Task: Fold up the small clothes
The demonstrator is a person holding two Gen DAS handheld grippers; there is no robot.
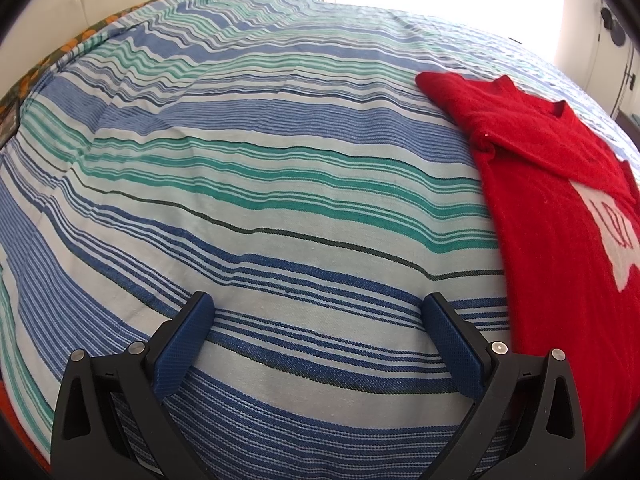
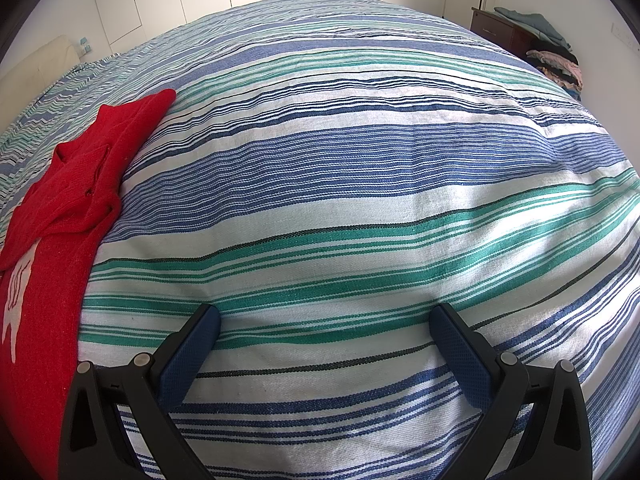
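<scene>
Lying flat on the striped bed (image 1: 256, 184), the red sweater (image 1: 560, 216) runs lengthwise away from both cameras, between the two. Left hand-held gripper (image 1: 318, 312) and right hand-held gripper (image 2: 326, 322) hover spread wide and empty, about equally near.

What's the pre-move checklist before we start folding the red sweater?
1. Left hand-held gripper open and empty: ok.
2. Right hand-held gripper open and empty: ok.
3. Red sweater lying between the two grippers, to the right in the left wrist view and to the left in the right wrist view: ok.
4. Sweater flat: not ok, both sleeves are already laid across the chest, with bunching near the collar.
5. Striped bedspread bare around the sweater, room to fold: ok.
6. Sweater's bottom hem visible: cannot tell, it runs out of both frames.
</scene>
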